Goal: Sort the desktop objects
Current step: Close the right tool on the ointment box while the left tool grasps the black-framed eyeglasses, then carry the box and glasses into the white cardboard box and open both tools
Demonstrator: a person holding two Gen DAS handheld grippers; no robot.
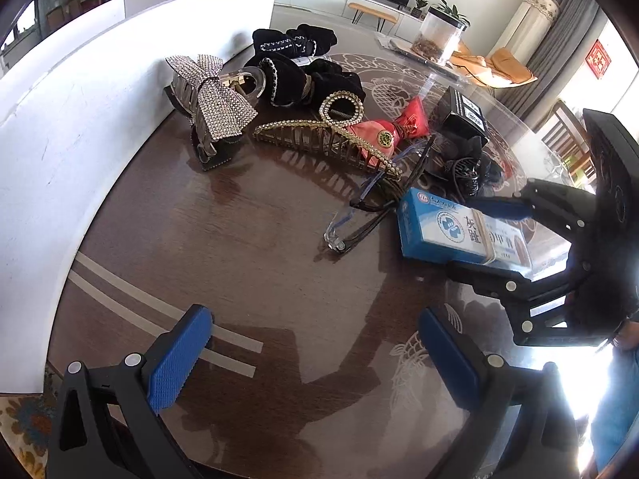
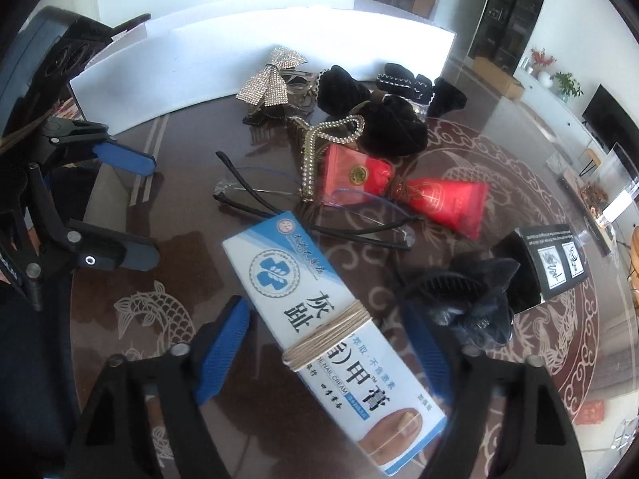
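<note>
Blue-padded right gripper straddles the nail cream box, jaws part-open, pads not touching.

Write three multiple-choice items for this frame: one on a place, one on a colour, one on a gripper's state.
1. Where does the blue-and-white box lie?
A. Between the fingers of the right gripper
B. Against the white board
C. On top of the pouch

2. What colour is the pouch beside the gold hair clip?
A. Green
B. Red
C. Yellow

3. How is the left gripper?
A. Shut on the glasses
B. Shut on the box
C. Open, nothing between its pads

Answers:
1 A: the right wrist view shows a blue pad on each side of the box.
2 B: both views show its fabric bright red.
3 C: the left wrist view shows its pads wide apart over bare table.
</note>
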